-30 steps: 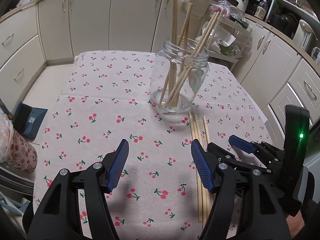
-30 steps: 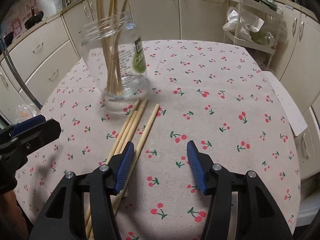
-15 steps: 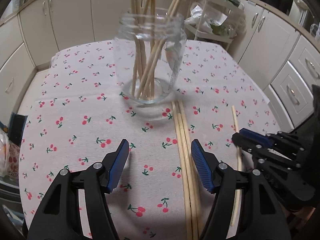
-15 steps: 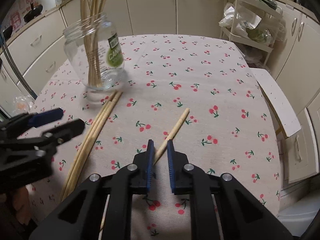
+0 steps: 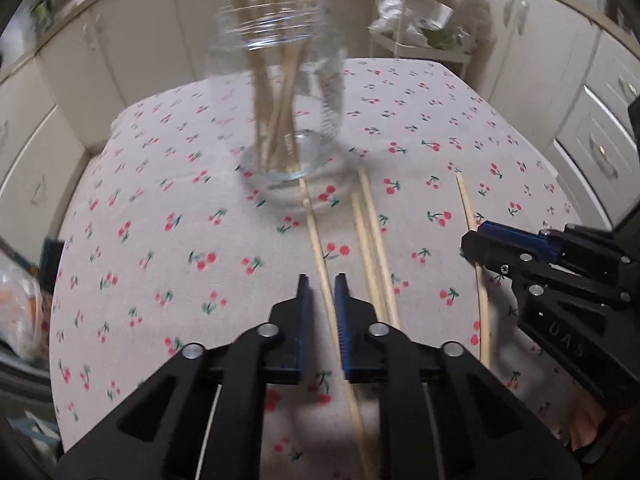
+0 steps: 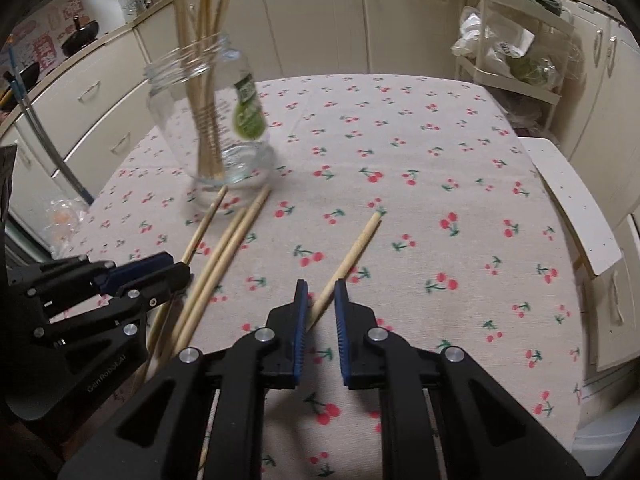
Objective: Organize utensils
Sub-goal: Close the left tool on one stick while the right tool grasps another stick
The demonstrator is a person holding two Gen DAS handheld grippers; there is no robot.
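Narrowed since half a second back: left gripper [image 5: 320, 286], wide open then, now drawn in around one chopstick [image 5: 316, 236] pulled aside from the pair [image 5: 370, 236] it lay with. Pads [image 5: 303, 312] close on either side of the shaft, though whether actually pinching or merely straddling cannot be told from the left wrist view; a sliver of cloth seems visible between stick and pads. Right gripper [image 6: 320, 292] unchanged in stance, jaws nearly together around the lone chopstick [image 6: 352, 250] lying well apart from the others, its far tip pointing up the cherry-print tablecloth [image 6: 440, 152]; again close-set, but contact on both sides not certain. Glass jar [image 5: 280, 92] closer and blurred in the left view, suggesting forward motion of that hand; already holding several chopsticks upright, standing mid-table with the near ends of the loose sticks just at its base. Judged from this: one stick lined up for each hand, two more left flat between them. Next likely a firm squeeze, a lift, then tipping each stick upright over the jar mouth. Risk: a thin round shaft rolling or slipping from the pads if lifted before a full pinch.
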